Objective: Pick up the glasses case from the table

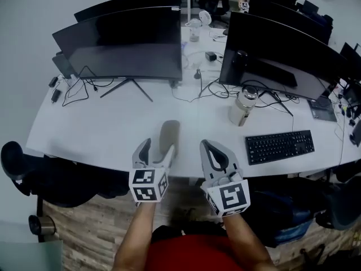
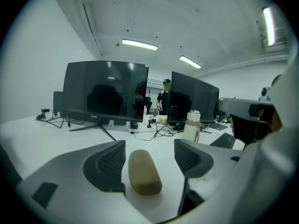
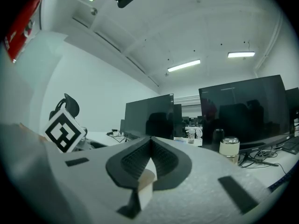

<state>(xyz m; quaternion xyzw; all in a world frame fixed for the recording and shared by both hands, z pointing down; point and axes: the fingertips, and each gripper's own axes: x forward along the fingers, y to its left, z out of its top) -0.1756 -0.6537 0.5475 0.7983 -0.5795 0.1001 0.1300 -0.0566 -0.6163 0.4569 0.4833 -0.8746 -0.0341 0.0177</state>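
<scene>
The white left gripper [image 1: 158, 148], with its marker cube near the front edge of the white worktop [image 1: 101, 129], has its dark ribbed jaws spread wide. The tan, rounded, oblong glasses case [image 1: 169, 131] lies flat on the worktop right in that opening. The left gripper view shows it best. The left gripper [image 2: 149, 146] looks along the worktop [image 2: 28, 134], and the glasses case [image 2: 144, 171] sits low between the two pads. Its long axis runs away from the camera, almost in line with the way the gripper points. The jaws therefore stand on either side of the case's narrow width, not across its length.

The case lies a little nearer the left pad. A strip of bare worktop shows between it and the right pad, and neither pad appears to press on it. The near end of the case is deep inside the opening, and the far end reaches about to the jaw tips. From this, closing the jaws should be enough to catch it across its sides.

Just to the right, the white right gripper [image 1: 210, 148] hangs over the worktop's front edge beside the left one. In its own view the right gripper [image 3: 150, 141] has its jaws pressed together with nothing between them. The left hand is plainly the nearer one to the case.
</scene>
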